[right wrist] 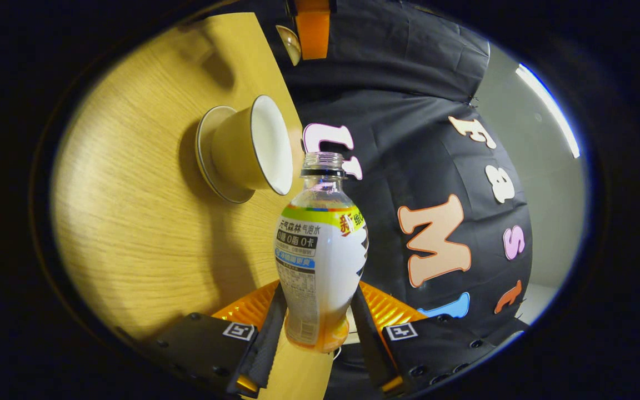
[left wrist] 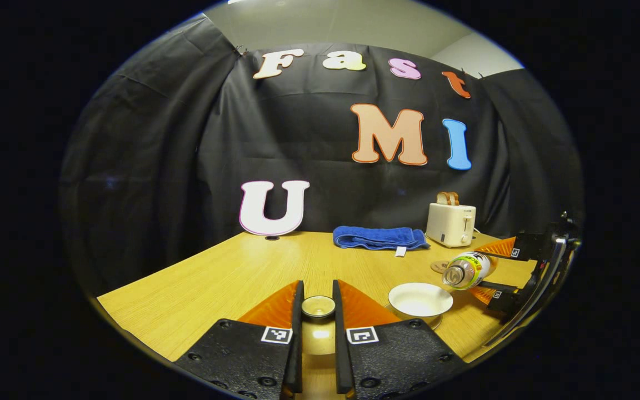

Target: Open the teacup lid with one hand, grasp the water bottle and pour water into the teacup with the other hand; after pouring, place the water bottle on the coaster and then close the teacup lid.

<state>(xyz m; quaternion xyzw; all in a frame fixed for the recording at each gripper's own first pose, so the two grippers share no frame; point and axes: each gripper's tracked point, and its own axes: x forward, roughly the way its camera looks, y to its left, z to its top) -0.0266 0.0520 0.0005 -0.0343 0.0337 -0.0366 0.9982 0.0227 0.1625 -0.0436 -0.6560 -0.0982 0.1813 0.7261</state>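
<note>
1. The lid (left wrist: 318, 306) is off the teacup (left wrist: 420, 300). The left gripper (left wrist: 318, 311) has its two fingers closed on the lid and holds it over the wooden table (left wrist: 209, 283), well to the side of the cup.
2. The right gripper (right wrist: 315, 325) has both fingers pressed on the lower body of the water bottle (right wrist: 320, 250). The bottle is uncapped and tipped on its side, its open neck beside the cup's rim, as the left gripper view shows.
3. The teacup stands on its saucer (right wrist: 207, 161), mouth open. I cannot tell whether water is running or how much is in the cup, so I judge the pour to be at or near its start.
4. Left to do, by my reckoning: finish pouring, stand the bottle on the coaster (left wrist: 440, 266), then put the lid back.
5. The coaster lies just behind the bottle, toward the toaster (left wrist: 451, 223), with a blue towel (left wrist: 380, 237) further left. The way there looks short and unblocked.
6. The cup sits near the table's front edge, so I would mind the saucer when righting the bottle. Bare table stretches wide to the left.
</note>
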